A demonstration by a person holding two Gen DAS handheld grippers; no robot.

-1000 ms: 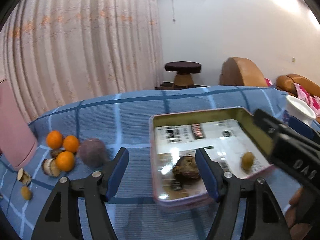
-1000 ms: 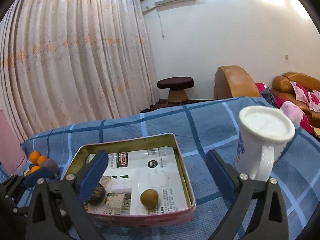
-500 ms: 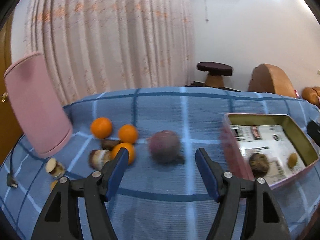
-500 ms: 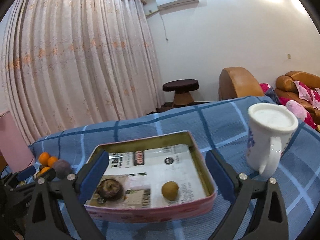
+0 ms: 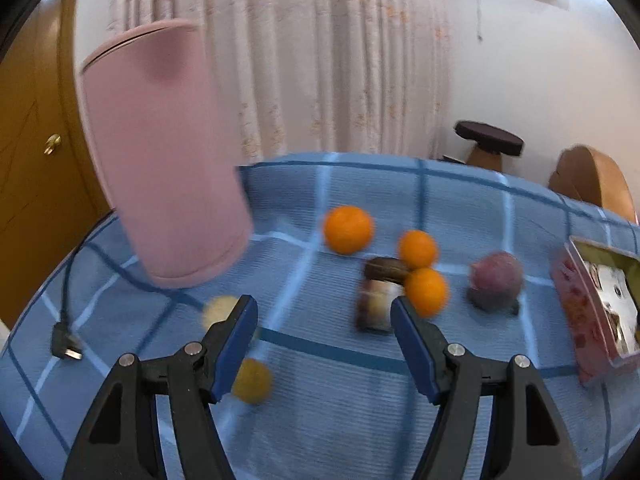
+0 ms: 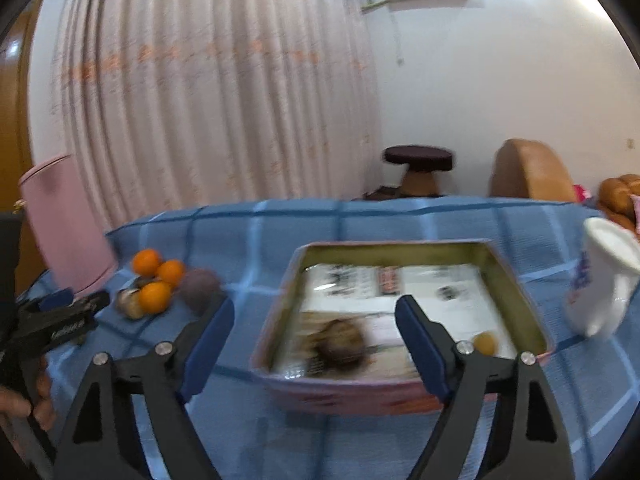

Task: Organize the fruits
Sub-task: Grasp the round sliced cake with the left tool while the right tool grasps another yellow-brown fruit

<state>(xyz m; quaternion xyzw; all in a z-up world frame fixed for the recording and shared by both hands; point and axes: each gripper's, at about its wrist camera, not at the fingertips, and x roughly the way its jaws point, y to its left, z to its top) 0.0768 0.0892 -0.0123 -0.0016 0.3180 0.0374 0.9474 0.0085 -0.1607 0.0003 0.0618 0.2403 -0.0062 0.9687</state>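
On the blue checked cloth lie three oranges [image 5: 347,229] [image 5: 417,249] [image 5: 426,291], a purple fruit [image 5: 495,286] and a small yellow fruit [image 5: 252,381]. My left gripper [image 5: 323,304] hovers open just in front of them, with nothing between its fingers. The pink tin [image 6: 516,276] holds a brown fruit [image 6: 340,340] and a small yellow fruit [image 6: 486,342]. My right gripper [image 6: 315,304] is above the tin's near edge, its jaws closing on nothing. The left gripper [image 6: 60,316] also shows at the left edge of the right wrist view.
A tall pink container [image 5: 164,160] stands at the back left. Beside the oranges are brown cut pieces [image 5: 378,296] and a pale slice [image 5: 218,308]. A black cable plug [image 5: 66,346] lies at the left. A white mug [image 6: 600,280] stands right of the tin.
The left gripper has swung left from the tin to the fruit pile. The right gripper's jaws have narrowed, and it has shifted left, so the mug now sits at the frame's edge.
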